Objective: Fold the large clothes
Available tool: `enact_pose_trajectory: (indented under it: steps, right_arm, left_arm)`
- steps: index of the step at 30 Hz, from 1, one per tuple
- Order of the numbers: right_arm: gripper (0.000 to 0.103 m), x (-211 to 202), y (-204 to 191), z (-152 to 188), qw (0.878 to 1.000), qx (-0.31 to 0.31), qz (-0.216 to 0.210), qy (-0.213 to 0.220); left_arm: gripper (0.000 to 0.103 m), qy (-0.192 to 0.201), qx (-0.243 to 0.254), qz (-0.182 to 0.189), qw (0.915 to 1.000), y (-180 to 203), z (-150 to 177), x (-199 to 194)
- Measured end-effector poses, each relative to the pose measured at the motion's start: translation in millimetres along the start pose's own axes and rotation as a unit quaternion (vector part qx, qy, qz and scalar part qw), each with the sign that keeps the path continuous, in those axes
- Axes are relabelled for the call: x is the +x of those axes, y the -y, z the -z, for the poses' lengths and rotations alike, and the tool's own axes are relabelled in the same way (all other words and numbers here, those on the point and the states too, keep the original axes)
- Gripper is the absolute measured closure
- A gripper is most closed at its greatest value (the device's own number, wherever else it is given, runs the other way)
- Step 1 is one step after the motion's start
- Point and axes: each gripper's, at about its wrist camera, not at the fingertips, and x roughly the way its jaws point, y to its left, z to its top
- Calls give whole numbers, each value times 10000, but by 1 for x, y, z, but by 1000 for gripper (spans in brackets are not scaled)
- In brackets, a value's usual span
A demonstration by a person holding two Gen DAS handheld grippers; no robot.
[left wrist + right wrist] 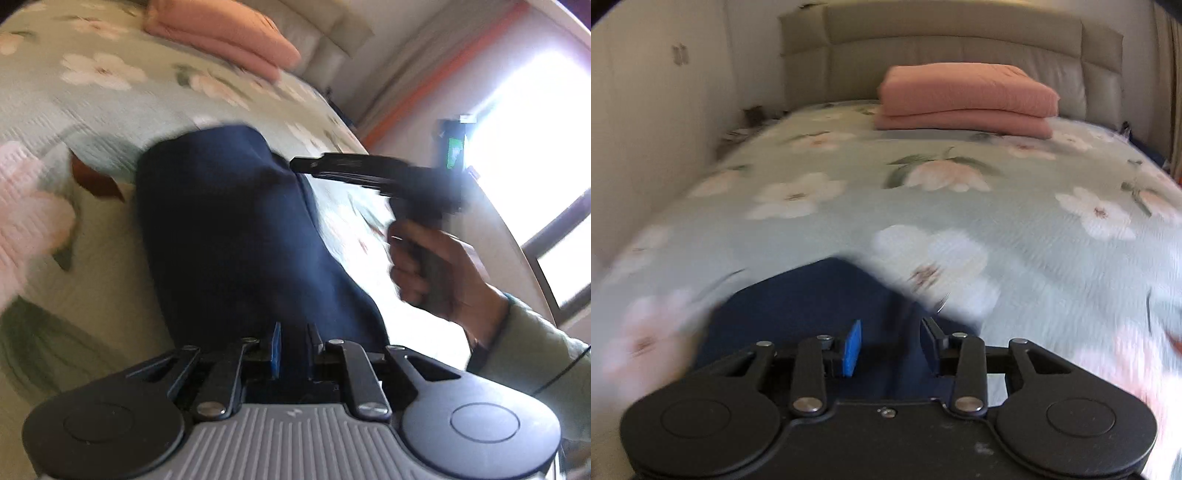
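My left gripper (293, 345) has its fingers drawn close, pinching the near edge of the dark navy cloth garment (236, 236), which runs away toward 12 o'clock across the pale green floral bedspread (110, 92). My right gripper (892, 349) stands with its fingers parted, the blue pad (852, 347) clear of the fabric; the navy cloth lies directly under it at 6 o'clock, though blur makes contact hard to judge. In the left view that gripper sits at 3 o'clock, held by my right hand (439, 273). A folded pink blanket (964, 99) rests at 12 o'clock by the padded beige headboard (942, 44).
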Motion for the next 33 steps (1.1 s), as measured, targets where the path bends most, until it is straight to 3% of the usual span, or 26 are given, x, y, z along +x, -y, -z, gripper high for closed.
enact_pose_trajectory:
  steps: [2, 5, 7, 12, 14, 15, 16, 17, 18, 19, 21, 22, 25, 27, 33]
  right_arm:
    - [57, -25, -11, 30, 9990, 151, -244, -348]
    - [62, -37, -23, 81, 9957, -142, 156, -899]
    - [81, -37, -13, 109, 9930, 53, 274, -1147]
    - [85, -55, 9, 129, 9876, 506, 383, -1434]
    - [84, -65, 17, 122, 9871, 609, 430, -1418]
    - [74, -80, 17, 117, 9877, 662, 449, -1342]
    - [54, -84, 22, 110, 9886, 712, 496, -1228]
    - [43, -86, 28, 104, 9891, 793, 513, -1130]
    - [17, -84, 33, 99, 9889, 904, 493, -1072]
    - [7, -83, 40, 94, 9883, 1083, 431, -980]
    - [7, -82, 60, 86, 9856, 1473, 132, -826]
    - [6, -76, 67, 82, 9826, 1683, -132, -774]
    - [6, -50, 86, 75, 9697, 2184, -694, -845]
    - [6, -35, 96, 71, 9648, 2318, -849, -908]
    - [5, -10, 104, 73, 9590, 2307, -1310, -992]
  left_arm:
    - [87, -181, 70, -16, 9998, 4, 12, 5]
    - [91, -309, 68, -194, 9993, -4, 25, 11]
    - [94, -386, 37, -213, 9990, -9, 29, 10]
    - [94, -549, 94, -343, 9979, -5, 27, -4]
    - [87, -525, 68, -393, 9978, -1, 21, -15]
    - [79, -490, 99, -478, 9976, 2, 17, -19]
    - [71, -408, 171, -610, 9972, 5, 10, -25]
    - [66, -296, 196, -716, 9968, 5, 2, -29]
    - [52, -189, 160, -780, 9966, 7, -4, -33]
    - [37, -79, 99, -818, 9966, 6, -12, -36]
    - [17, 129, -8, -919, 9957, 5, -27, -35]
    - [14, 150, -65, -1006, 9948, 2, -34, -30]
    - [17, -107, -383, -928, 9949, -16, -48, -6]
    - [19, -227, -645, -797, 9945, -31, -51, 6]
    - [17, -307, -1341, -414, 9896, -62, -53, 28]
